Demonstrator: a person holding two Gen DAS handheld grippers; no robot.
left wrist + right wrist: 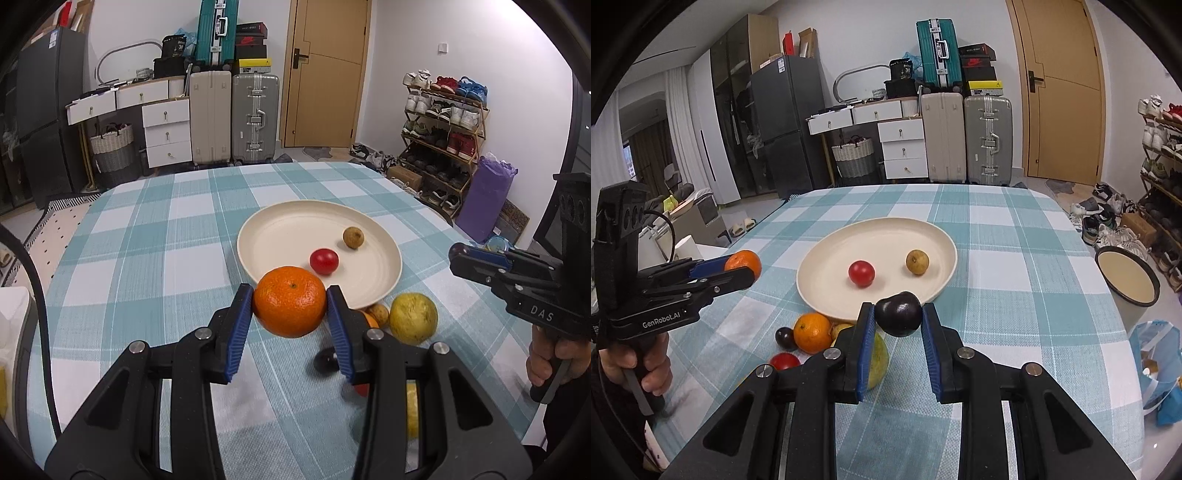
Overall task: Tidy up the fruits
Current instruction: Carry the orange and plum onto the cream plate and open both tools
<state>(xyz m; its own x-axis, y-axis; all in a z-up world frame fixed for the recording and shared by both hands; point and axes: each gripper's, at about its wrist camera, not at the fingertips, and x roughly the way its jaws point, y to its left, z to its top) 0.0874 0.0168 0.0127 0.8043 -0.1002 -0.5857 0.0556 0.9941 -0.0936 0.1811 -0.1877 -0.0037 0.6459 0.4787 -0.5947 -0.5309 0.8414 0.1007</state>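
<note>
My left gripper [290, 301] is shut on an orange mandarin [290, 301], held above the table just before the cream plate [280, 225]; it also shows in the right wrist view [743, 264]. My right gripper [898, 314] is shut on a dark plum [898, 314], held near the plate's [827, 258] front rim. The plate holds a red tomato [861, 273] and a small brown fruit [917, 262]. On the cloth lie another orange [812, 332], a dark plum [786, 338], a red tomato [784, 361] and a yellow-green fruit [413, 318].
The table has a teal checked cloth [1015, 258]. A cream bowl with a dark rim [1126, 277] stands at the table's right edge. A small brown fruit [377, 314] lies by the plate's rim. Suitcases, drawers and a shoe rack stand behind.
</note>
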